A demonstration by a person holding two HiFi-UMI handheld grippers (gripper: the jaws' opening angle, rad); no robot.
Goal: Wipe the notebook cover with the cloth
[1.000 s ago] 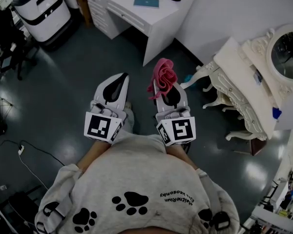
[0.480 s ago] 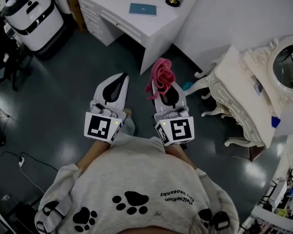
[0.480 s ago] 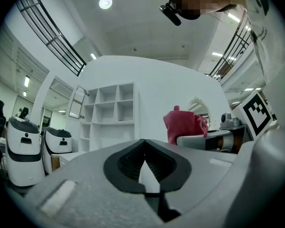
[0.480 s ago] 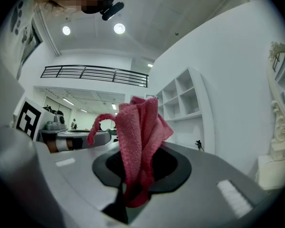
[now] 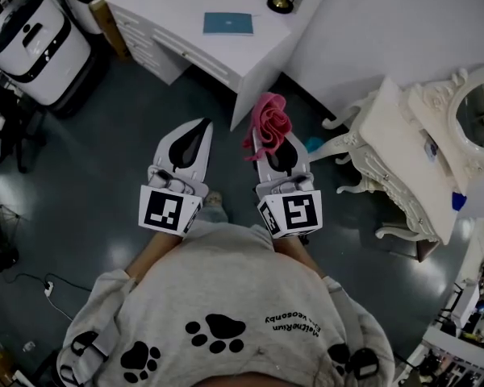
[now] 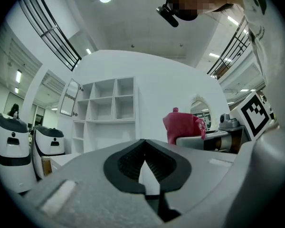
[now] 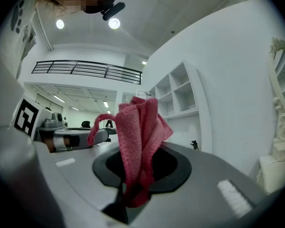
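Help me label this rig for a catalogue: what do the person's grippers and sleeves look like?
The left gripper and right gripper are white tapering shells with black pads. Each carries a cube with black-and-white square markers. The sleeves belong to a grey sweatshirt with black paw prints.

Small upside-down print on the grey sweatshirt (image 5: pixel 226 297), illegible.

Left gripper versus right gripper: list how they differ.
The left gripper is empty; the right gripper clamps the cloth. The left gripper's jaws meet at the tips with nothing between; the right gripper's jaws pinch cloth that bunches out past them. Both are white and held side by side, short of the desk with the notebook.
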